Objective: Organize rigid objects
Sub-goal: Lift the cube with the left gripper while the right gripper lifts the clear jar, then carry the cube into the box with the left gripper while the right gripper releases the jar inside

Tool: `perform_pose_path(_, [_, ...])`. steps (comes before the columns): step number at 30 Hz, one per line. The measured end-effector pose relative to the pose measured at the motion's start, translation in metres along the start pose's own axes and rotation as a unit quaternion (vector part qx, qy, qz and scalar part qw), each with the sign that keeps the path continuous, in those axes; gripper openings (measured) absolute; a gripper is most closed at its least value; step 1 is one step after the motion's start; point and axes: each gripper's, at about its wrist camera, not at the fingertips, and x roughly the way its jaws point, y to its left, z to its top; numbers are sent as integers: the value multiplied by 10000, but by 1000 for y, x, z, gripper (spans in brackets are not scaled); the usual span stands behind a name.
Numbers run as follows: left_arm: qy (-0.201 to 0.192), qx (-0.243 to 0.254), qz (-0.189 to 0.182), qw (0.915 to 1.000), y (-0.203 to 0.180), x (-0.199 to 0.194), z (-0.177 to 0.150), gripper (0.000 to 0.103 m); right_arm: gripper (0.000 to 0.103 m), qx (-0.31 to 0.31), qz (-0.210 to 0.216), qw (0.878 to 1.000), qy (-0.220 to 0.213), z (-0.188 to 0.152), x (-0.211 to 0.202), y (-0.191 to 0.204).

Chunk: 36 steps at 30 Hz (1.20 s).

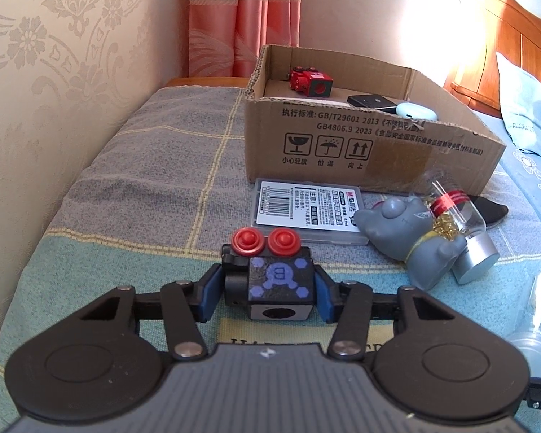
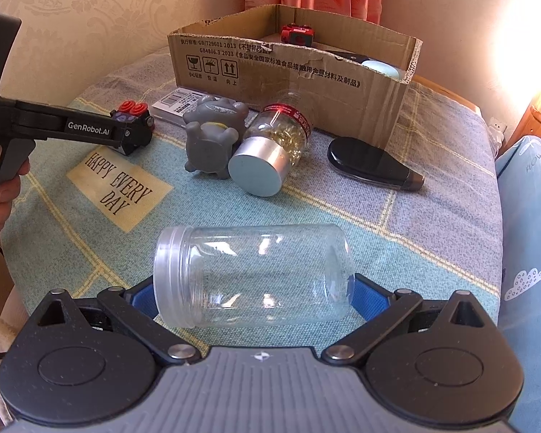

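Note:
My left gripper has its blue pads on both sides of a black cube toy with purple marks and two red knobs, resting on the bed cover; it also shows in the right wrist view. My right gripper is wide open around a clear empty plastic jar lying on its side. A cardboard box stands behind, holding a red cube toy, a black device and a pale blue case.
On the cover lie a flat plastic case with a barcode label, a grey cat figurine, a glass bottle with a silver cap and gold bits, and a black oval object. Wall at left, pillow at right.

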Motion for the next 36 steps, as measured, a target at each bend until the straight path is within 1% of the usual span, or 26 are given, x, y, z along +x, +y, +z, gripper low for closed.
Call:
perform_pose_path(5, [-5, -35, -27, 10000, 1, 0, 0, 51, 103, -20, -44, 10000, -40, 4, -2, 4])
perform_pose_path(8, [-12, -39, -45, 10000, 1, -1, 0, 51, 103, -83, -120, 9999, 9, 6, -2, 8])
perform_pose_path(12, [-3, 28, -84, 10000, 2, -1, 0, 51, 96, -153, -233, 9996, 64, 6, -2, 11])
perform_pose_path(15, [3, 36, -141, 9999, 4, -3, 1, 50, 96, -153, -271, 9995, 55, 7, -4, 11])
perform_pose_path(23, [53, 340, -245, 9991, 6, -11, 3, 50, 96, -236, -211, 9995, 19, 12, -12, 9])
perform_pose_path(28, [15, 489, -305, 9983, 8, -23, 5, 50, 96, -192, -118, 9997, -70, 19, -20, 3])
perform_pose_path(31, [8, 554, -440, 9975, 8, -31, 9, 50, 96, -203, -62, 9997, -149, 26, -25, -2])
perform_pose_path(33, [6, 582, -562, 9967, 8, -36, 12, 50, 96, -203, -63, 9995, -229, 33, -29, -6])
perform_pose_path(36, [-61, 635, -636, 9959, 7, -44, 18, 50, 96, -269, -96, 9987, -426, 48, -37, -11])
